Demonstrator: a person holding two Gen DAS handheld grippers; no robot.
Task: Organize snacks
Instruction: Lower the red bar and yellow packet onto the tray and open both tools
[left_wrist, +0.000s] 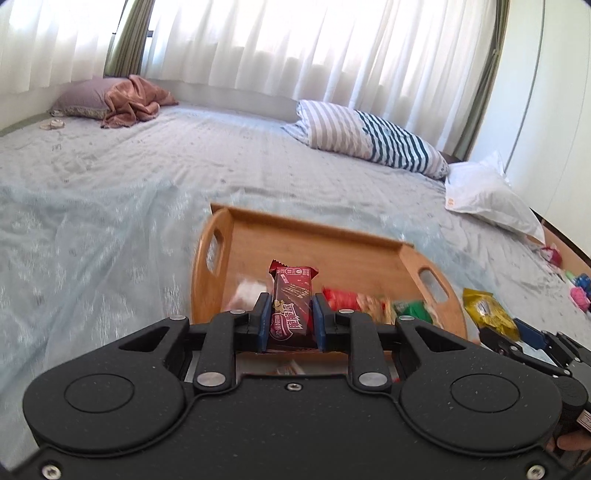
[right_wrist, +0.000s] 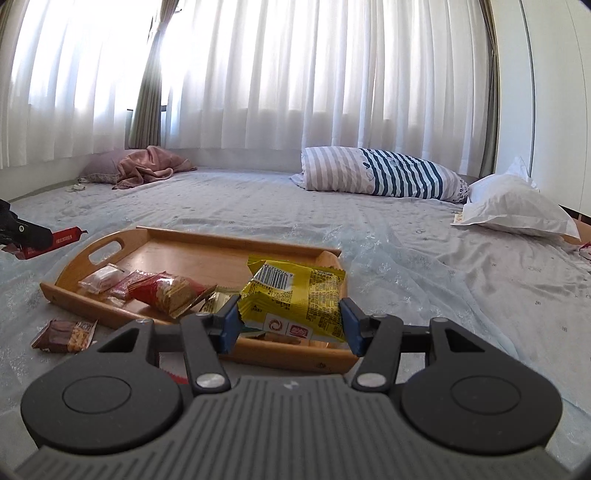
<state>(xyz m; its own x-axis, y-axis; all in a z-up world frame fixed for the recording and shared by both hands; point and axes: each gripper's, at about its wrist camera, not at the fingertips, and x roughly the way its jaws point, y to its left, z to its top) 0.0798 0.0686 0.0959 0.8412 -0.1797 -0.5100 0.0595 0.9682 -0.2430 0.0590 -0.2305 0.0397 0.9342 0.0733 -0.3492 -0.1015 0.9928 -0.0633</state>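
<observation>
Left tool (left_wrist: 290, 319) pinches red bar (left_wrist: 291, 295) upright between pads, tray (left_wrist: 321, 240) just ahead and below. Right tool (right_wrist: 290, 325) grips yellow packet (right_wrist: 295, 299) across its width, over tray's near edge. Step: carrying both snacks to tray. Next: lower each onto bare wood beyond snacks already there, then spread pads. One packet (right_wrist: 64, 334) left on bed, left of right tool.

grey bed (right_wrist: 258, 206), wooden tray (right_wrist: 207, 240), striped pillow (right_wrist: 388, 173), white pillow (right_wrist: 517, 206)
</observation>
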